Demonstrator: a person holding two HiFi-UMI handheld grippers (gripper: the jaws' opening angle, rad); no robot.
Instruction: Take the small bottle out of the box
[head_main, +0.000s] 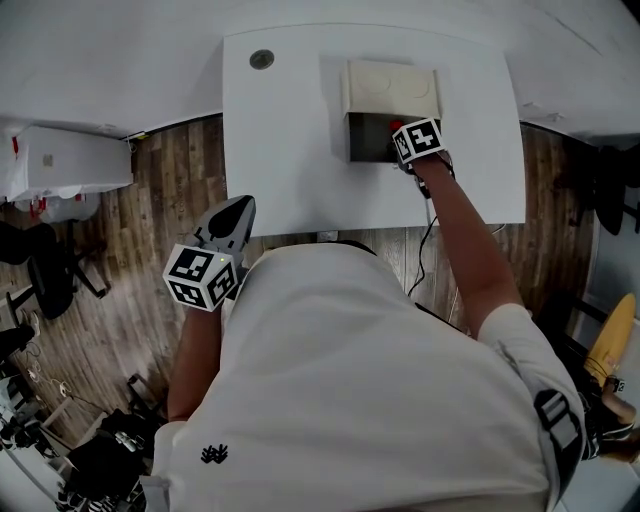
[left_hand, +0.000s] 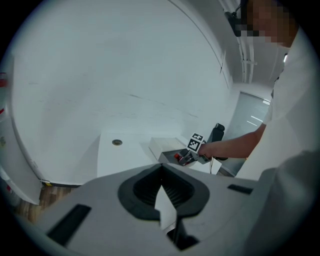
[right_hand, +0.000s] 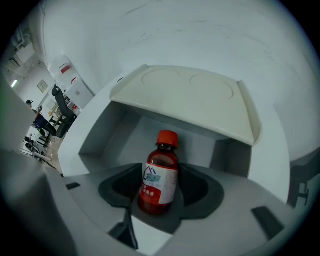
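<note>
**Right gripper view: pads on the bottle (right_hand: 159, 180), bottle at the box (right_hand: 200, 100) mouth**

I see the bottle upright between the jaws: red cap, red liquid, white label. A dark pad sits against each side, so I read it as clamped. The box's grey back wall is behind it and the cream panel overhangs it.

From the head view, the box lies on its side on the white table (head_main: 290, 150), open front toward the person. The right gripper (head_main: 400, 148) reaches into that opening. The red cap shows right at the front edge, next to the marker cube.

The left gripper (head_main: 238, 208) is held off the table, over the wood floor (head_main: 150, 200) near the table's front edge. Its jaws are together with nothing between them.
</note>
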